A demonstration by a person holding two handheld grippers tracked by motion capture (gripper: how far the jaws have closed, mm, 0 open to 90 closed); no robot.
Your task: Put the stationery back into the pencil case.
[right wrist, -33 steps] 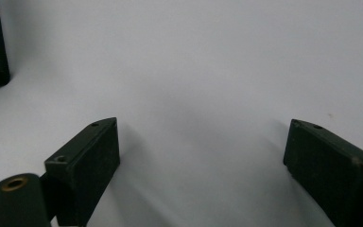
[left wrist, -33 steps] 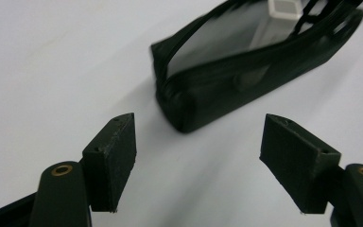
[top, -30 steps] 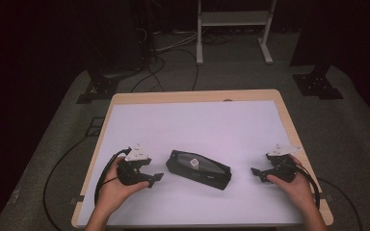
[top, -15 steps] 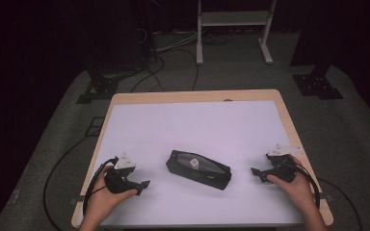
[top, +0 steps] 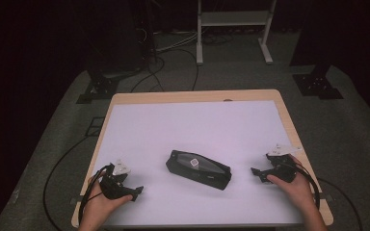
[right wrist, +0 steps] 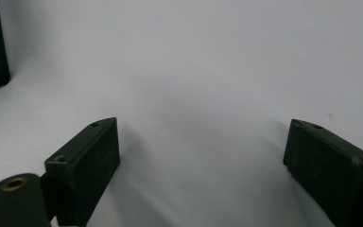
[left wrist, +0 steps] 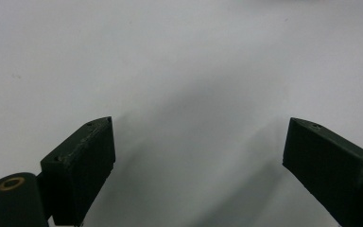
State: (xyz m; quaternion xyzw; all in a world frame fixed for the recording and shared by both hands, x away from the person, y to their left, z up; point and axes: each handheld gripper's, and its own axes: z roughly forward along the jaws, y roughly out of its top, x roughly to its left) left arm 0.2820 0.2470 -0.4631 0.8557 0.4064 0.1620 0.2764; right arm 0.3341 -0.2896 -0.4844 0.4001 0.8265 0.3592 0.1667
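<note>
Pouch (top: 198, 169) lies between both open, empty tools (top: 136, 192) (top: 256, 172); left jaws just widened.

Bright table (top: 192, 125) amid dark surroundings; close views soft, perhaps slightly blurred, with faint shadows.

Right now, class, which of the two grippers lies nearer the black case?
The right gripper: a narrow strip of white table separates it from the black case, while the left gripper sits farther away.

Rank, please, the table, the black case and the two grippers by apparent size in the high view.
1. table
2. black case
3. left gripper and right gripper: they look alike in size, so no ranking between them.
</note>
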